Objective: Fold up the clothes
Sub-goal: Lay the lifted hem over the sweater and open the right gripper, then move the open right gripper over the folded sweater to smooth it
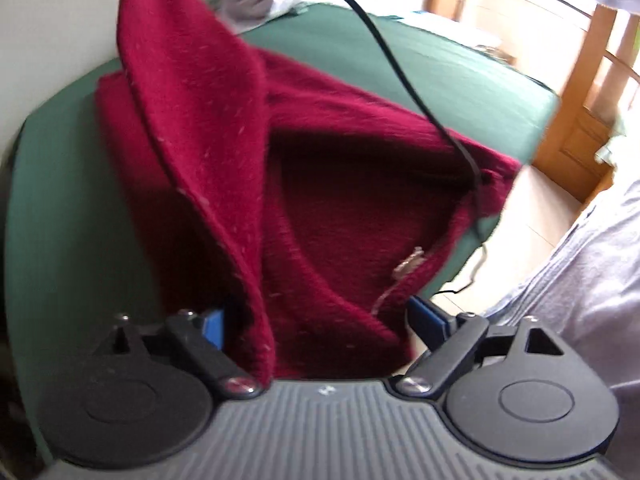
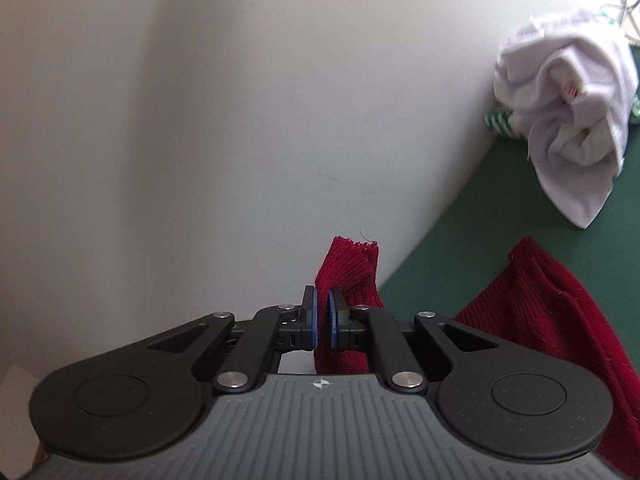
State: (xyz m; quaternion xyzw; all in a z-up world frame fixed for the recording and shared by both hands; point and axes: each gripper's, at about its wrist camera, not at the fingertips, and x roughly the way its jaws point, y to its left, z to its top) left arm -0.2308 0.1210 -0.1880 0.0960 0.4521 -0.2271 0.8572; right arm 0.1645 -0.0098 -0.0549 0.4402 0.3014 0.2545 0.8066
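Crimson knitted wool garment [image 1: 320, 152] lies partly doubled on the green-covered table [image 1: 72, 208], folding unfinished. Right tool [image 2: 322, 320] pinches one knit edge, lifted; left tool [image 1: 316, 320] stands wide, cloth between, ungripped. A crumpled white garment [image 2: 568, 120] waits.

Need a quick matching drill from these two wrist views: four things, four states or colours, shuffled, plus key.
Things:
1. left gripper
2. right gripper
3. bed cover
4. white garment

States:
A. green, spread flat under the clothes
B. crumpled in a heap by the wall
C. jaws wide apart, red sweater cloth lying between them
D. jaws nearly closed, pinching a ribbed edge of the red sweater

Pairs: 1-C, 2-D, 3-A, 4-B
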